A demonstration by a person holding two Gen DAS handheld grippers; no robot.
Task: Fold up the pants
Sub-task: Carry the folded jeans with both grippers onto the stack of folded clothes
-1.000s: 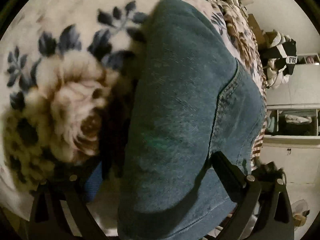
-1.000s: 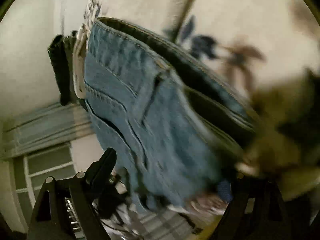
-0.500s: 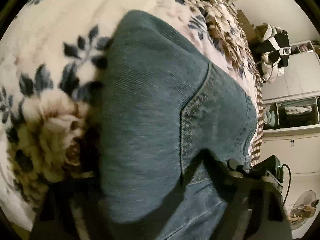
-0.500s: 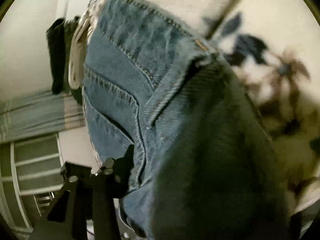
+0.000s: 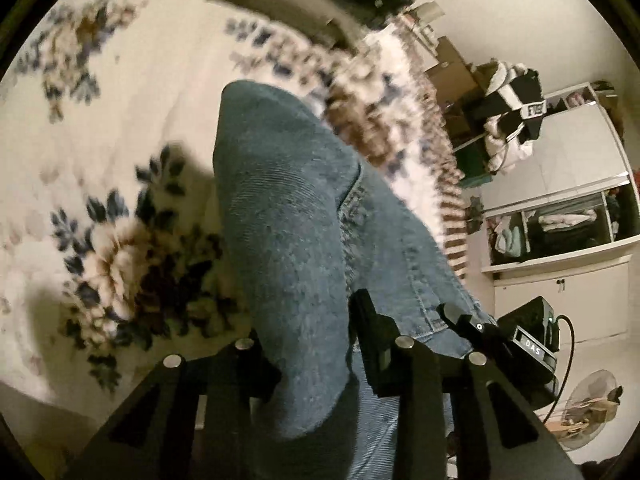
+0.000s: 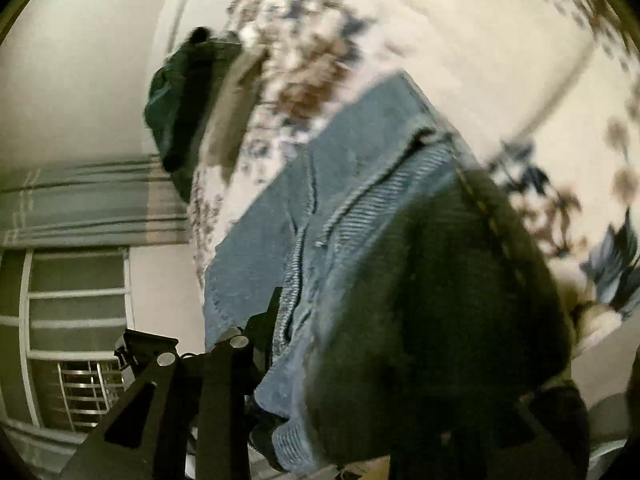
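Two grippers clamp one pair of blue denim pants (image 5: 288, 240), which hangs in a thick fold over a floral blanket (image 5: 100, 140).

On the left wrist view, the left gripper (image 5: 312, 344) has its fingers (image 5: 372, 332) drawn in narrow on the cloth, a rounded hump of denim bulging forward from between them and a stitched seam running down the right side of the fold. The fabric fills the middle of this view, and its far tip reaches over the pale part of the blanket beside a brown and navy flower print.

On the right wrist view, the pants (image 6: 360, 208) show a lighter face with stitched seams on the left and a darker, shadowed layer on the right. The right gripper (image 6: 380, 360) pinches this bundle: one black finger (image 6: 264, 328) presses the left edge of the denim, while the other is mostly hidden behind the dark layer.

Beyond the blanket (image 6: 460, 40), the left view takes in a white wardrobe (image 5: 580, 200) with open shelves and a heap of clothes (image 5: 508, 120) to the right. The right view shows a dark garment (image 6: 180, 100) lying at the blanket's edge, a striped curtain (image 6: 80, 200) and a barred window (image 6: 76, 320). Both views are smeared by motion blur.
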